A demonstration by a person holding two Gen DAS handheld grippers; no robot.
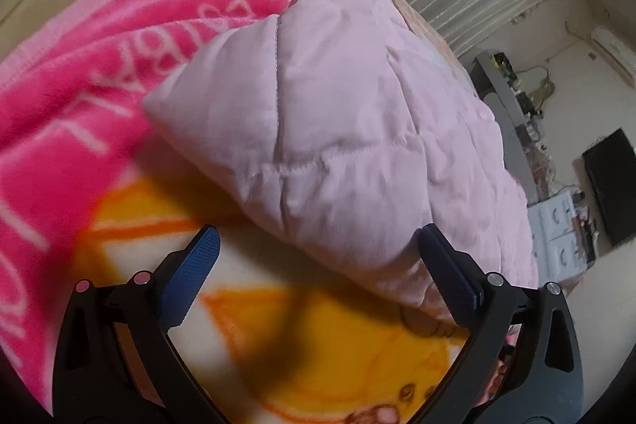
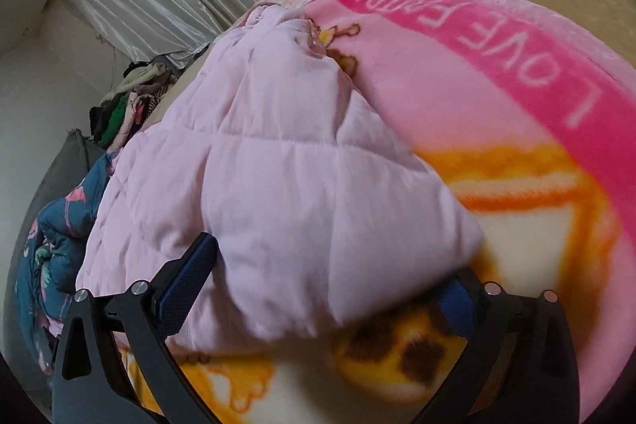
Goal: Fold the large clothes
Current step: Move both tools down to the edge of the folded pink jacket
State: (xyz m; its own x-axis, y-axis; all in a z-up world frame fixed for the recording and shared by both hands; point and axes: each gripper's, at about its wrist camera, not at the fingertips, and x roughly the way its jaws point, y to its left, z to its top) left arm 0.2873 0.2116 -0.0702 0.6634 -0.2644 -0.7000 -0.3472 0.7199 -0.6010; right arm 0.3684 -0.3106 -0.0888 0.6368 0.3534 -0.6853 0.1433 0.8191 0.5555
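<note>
On the pink and yellow blanket lies the quilted pink jacket. I see my left gripper spread wide, empty; my right gripper gapes around the jacket's edge, not clamped.

The jacket bulges between the left gripper's spread fingers, blocking the way ahead. Open blanket lies free to its left. Clothes crowd the jacket's far side.

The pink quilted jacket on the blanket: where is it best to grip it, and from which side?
Probably the near edge of the pink quilted jacket, approached low along the blanket: that thick edge already sits between the open right tool.
</note>
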